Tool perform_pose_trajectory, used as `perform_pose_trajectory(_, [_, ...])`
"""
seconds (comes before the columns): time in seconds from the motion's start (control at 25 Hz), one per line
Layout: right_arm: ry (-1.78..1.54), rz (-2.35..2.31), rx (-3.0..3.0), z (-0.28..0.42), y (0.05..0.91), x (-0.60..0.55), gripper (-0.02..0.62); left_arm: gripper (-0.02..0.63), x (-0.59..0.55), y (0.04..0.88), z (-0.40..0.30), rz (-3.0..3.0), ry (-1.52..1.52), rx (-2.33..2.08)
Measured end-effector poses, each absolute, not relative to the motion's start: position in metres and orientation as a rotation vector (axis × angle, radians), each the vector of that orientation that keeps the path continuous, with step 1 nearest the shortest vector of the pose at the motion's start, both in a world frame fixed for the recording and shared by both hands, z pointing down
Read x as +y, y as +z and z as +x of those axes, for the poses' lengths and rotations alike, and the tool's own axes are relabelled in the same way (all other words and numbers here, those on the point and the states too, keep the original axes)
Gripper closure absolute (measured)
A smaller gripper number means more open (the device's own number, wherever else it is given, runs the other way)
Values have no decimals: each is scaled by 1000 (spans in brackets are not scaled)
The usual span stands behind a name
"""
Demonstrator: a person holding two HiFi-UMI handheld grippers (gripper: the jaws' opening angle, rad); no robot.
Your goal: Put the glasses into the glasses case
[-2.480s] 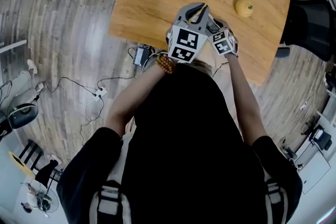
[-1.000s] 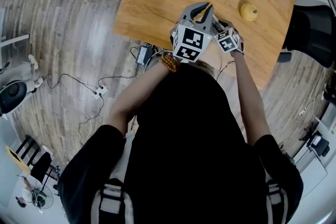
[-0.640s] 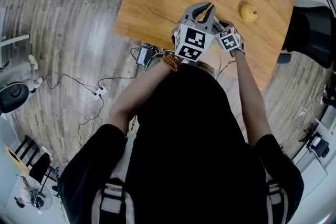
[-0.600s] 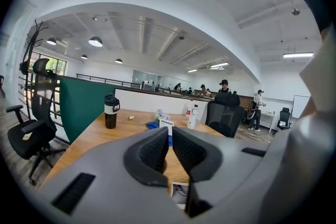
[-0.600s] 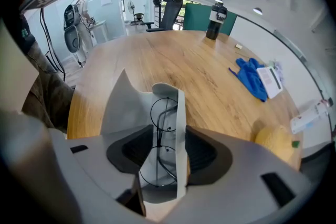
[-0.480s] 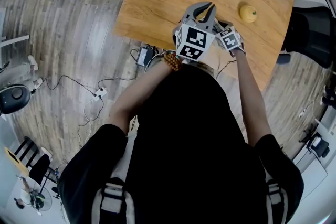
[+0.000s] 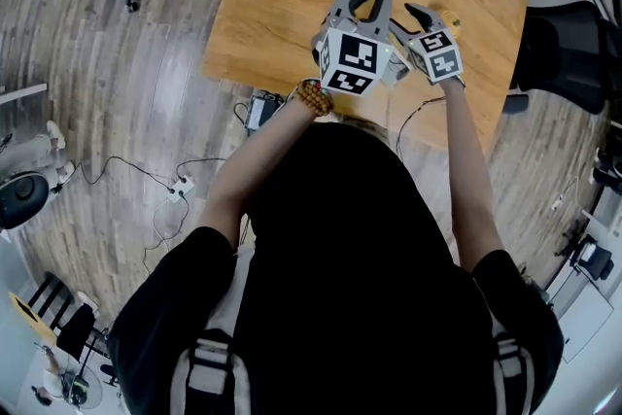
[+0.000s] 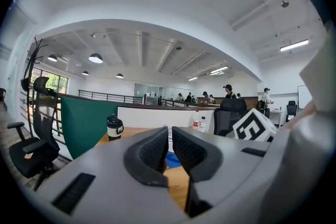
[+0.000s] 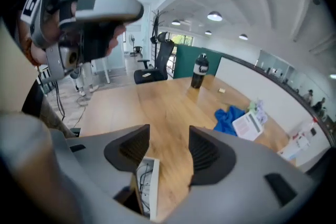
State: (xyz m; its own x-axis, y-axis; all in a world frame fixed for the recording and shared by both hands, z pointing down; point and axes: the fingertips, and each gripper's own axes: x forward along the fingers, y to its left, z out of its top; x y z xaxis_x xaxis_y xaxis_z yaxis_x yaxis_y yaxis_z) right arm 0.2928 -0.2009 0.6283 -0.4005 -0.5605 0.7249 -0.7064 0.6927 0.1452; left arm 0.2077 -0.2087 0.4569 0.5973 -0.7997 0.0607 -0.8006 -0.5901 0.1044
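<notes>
Peeking beneath right tongs (image 9: 169, 140), white case (image 9: 148, 186)

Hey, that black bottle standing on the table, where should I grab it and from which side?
Take the black bottle around its middle, below the cap, probably coming in level from the table side: it stands upright, looks round, and a green partition is behind it.

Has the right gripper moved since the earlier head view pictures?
Yes. In the head view the right gripper has shifted toward the yellow fruit on the table and now overlaps it. Its jaws have just been opening, with nothing between them.
</notes>
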Motion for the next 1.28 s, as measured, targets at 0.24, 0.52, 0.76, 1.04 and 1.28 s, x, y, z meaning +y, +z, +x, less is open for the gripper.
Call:
perform_pose_trajectory(0.24, [22, 1166, -2191, 303, 525, -236, 369, 566, -226, 430, 196, 2711, -64, -1434])
perform_pose_trajectory(0.52, [-318, 1447, -2292, 301, 396, -237, 415, 566, -231, 384, 189, 2752, -198, -1498])
perform_pose_trajectory(0.76, [-557, 1722, -2336, 301, 330, -203, 514, 566, -216, 373, 193, 2782, -239, -1523])
perform_pose_trajectory(1.04, [-514, 1861, -2231, 302, 358, -180, 588, 568, -201, 384, 197, 2802, -213, -1517])
perform_pose_trajectory(1.28, [-283, 1910, -2249, 298, 393, -175, 588, 568, -186, 412, 202, 2797, -124, -1471])
